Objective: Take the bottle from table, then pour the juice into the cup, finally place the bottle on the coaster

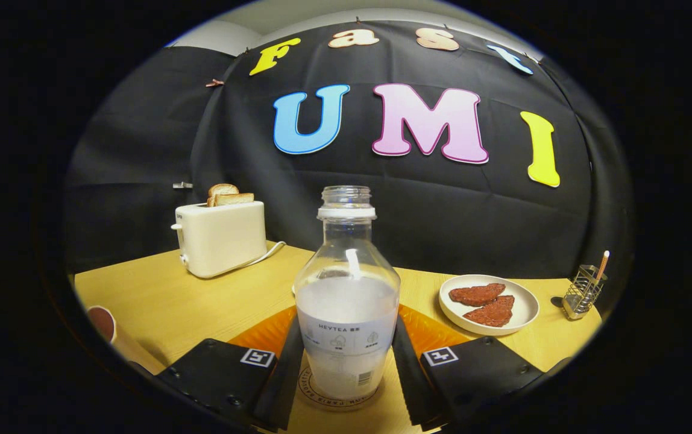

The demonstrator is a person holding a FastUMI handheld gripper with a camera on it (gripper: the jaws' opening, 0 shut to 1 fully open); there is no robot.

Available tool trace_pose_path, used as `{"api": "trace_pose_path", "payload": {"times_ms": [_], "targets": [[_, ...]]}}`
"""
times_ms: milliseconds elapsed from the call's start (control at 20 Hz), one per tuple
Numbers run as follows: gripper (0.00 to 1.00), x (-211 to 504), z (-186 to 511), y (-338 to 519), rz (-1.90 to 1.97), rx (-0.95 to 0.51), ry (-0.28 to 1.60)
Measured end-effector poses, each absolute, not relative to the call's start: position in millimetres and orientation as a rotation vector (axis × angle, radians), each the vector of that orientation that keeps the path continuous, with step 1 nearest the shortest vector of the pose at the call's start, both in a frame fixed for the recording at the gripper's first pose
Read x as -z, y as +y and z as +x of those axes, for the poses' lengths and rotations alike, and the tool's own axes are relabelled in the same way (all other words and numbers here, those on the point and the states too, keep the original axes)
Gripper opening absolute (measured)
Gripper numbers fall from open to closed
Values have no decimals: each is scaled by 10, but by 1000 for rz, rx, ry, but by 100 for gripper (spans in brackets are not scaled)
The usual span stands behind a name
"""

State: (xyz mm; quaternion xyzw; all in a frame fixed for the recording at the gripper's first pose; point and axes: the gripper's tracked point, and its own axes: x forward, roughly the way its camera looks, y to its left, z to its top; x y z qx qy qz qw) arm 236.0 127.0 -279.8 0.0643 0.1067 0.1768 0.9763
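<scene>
Bottle (346,301) stands upright on the wooden table (165,301), uncapped, holding a pale liquid to about half its height, its base resting on a round light coaster (339,399) with printed lettering along its rim. Much of that coaster is hidden under the bottle, and an orange mat (427,330) behind the bottle shows only as wedges on either side of it.

The gripper (345,374) points level toward the bottle, one finger along each flank of its lower body. Both fingers lie right against the bottle's sides, but whether they press on it or merely flank it cannot be told.

Left of the bottle and nearer the camera, a brown cup (108,328) is cut off, only its rim and part of its wall visible. Behind and left of the bottle sits a cream toaster (220,238) with two slices of toast (228,195) standing in its slots. Right of the bottle is a white plate (527,310) bearing two reddish-brown pieces of food (484,303), hard to identify. Further right of the bottle stands a small wire holder (584,292) with a stick in it.
</scene>
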Motion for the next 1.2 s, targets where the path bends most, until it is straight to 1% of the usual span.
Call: {"api": "trace_pose_path", "payload": {"times_ms": [300,550,650,700,800,1200], "targets": [[77,2843,2386,1226,144,-336,224],[80,2952,2370,1268,194,-335,278],[86,2978,2352,1246,193,-327,298],[92,2978,2335,1235,192,-325,301],[96,2974,2336,1220,190,-324,300],[96,2846,2137,1093,208,-321,298]]}}
